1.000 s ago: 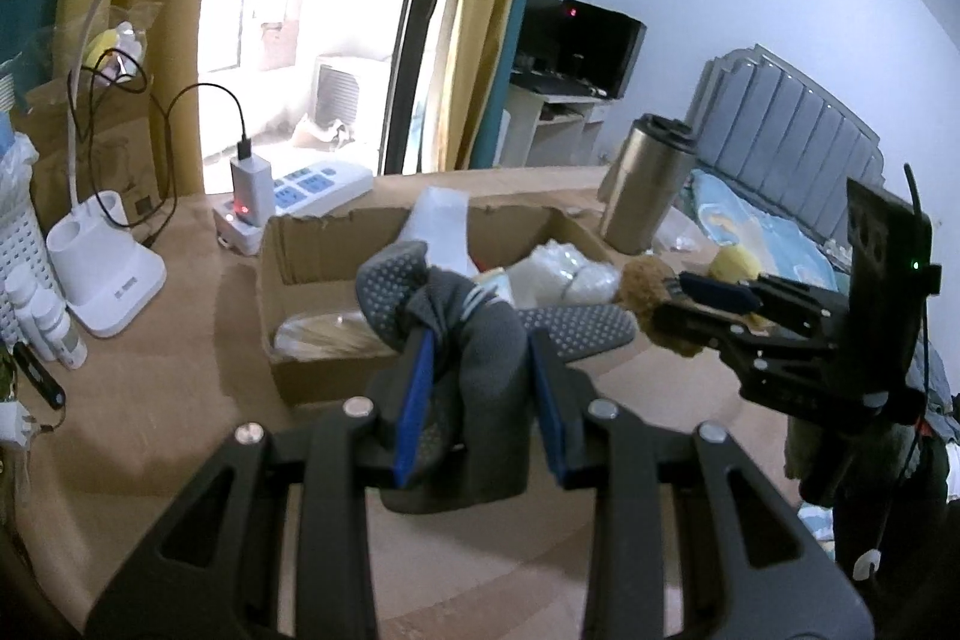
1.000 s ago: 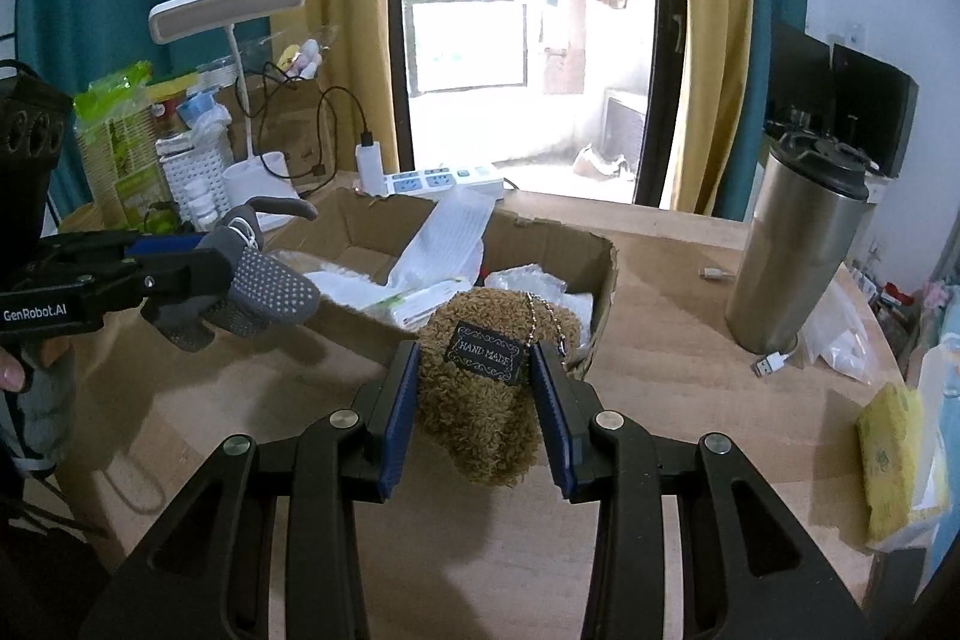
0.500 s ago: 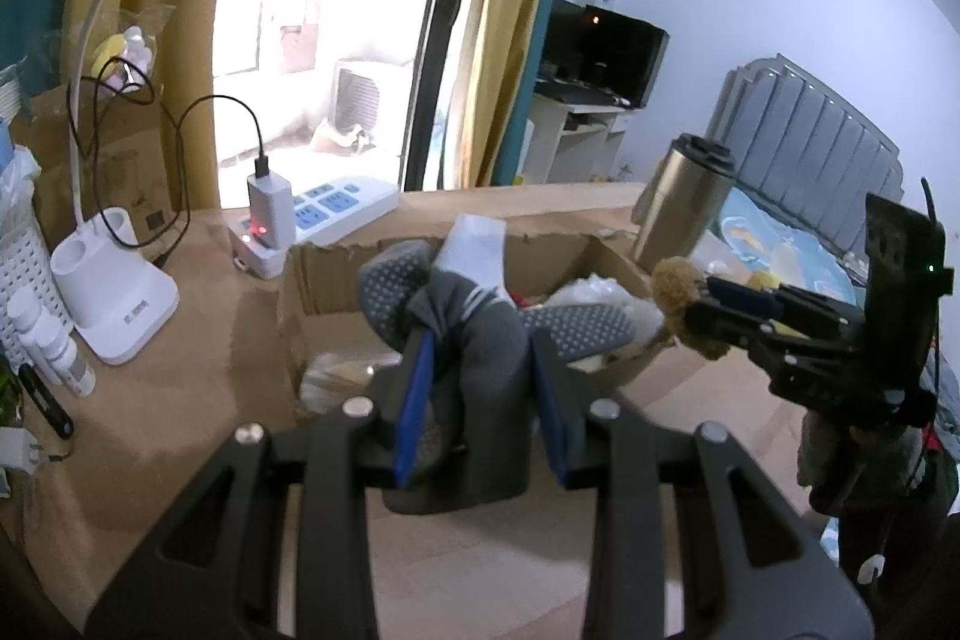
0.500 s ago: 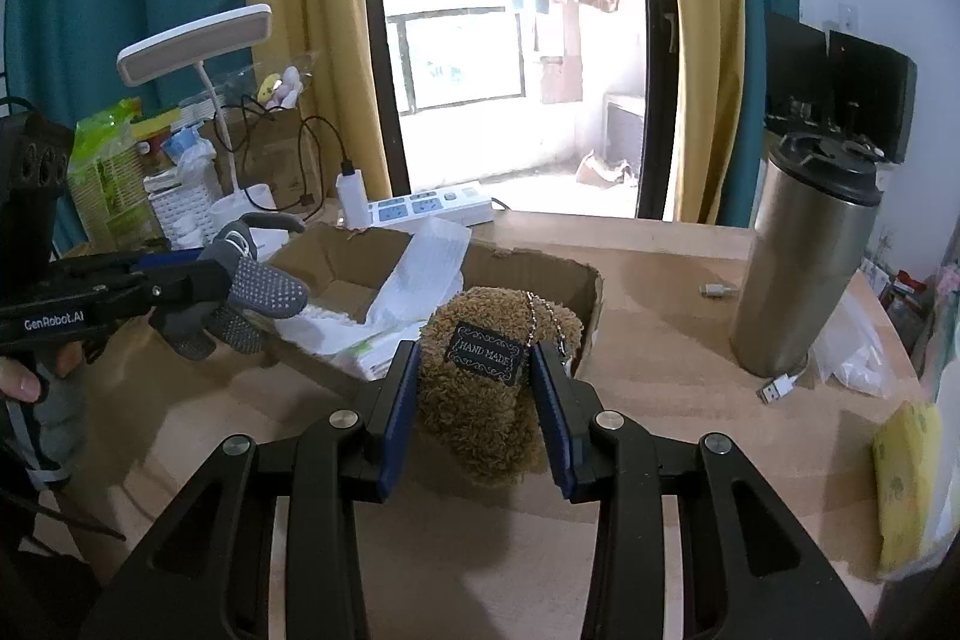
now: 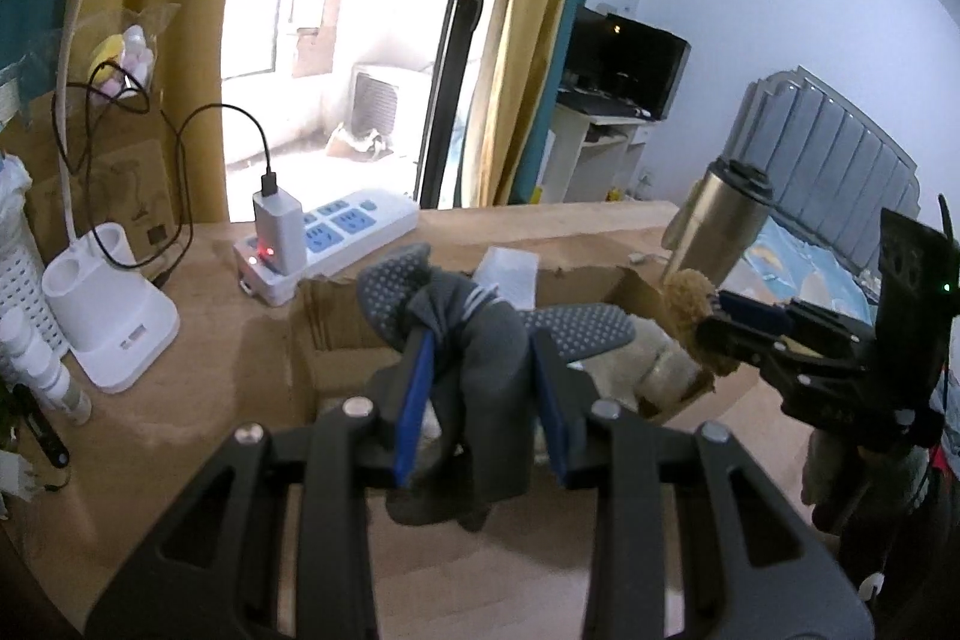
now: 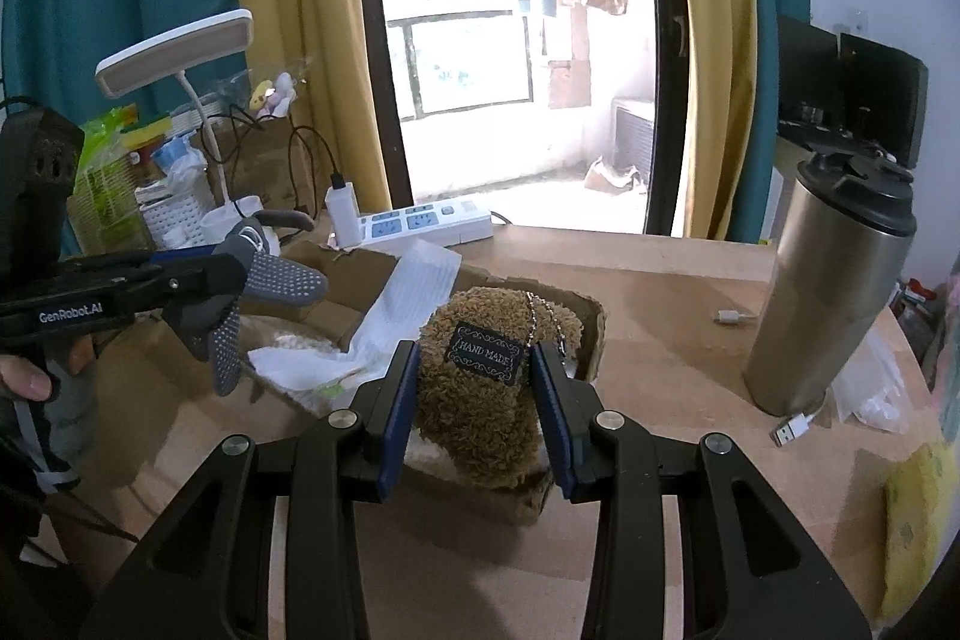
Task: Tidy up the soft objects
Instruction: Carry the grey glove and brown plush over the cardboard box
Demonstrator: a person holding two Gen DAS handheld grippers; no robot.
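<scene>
Over cardboard box (image 6: 558,307) at 12 o'clock: left gripper (image 5: 483,379) clamping grey sock (image 5: 480,340), right gripper (image 6: 474,388) clamping plush pouch (image 6: 480,376); both now carried closer, ready for dropping in.

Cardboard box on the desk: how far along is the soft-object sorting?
Done: the open cardboard box already holds a white ribbed cloth. In hand: the left hand-held gripper is shut on grey dotted-sole socks, the right hand-held gripper on a brown fuzzy plush pouch, both at the box. Left: release both inside.
</scene>
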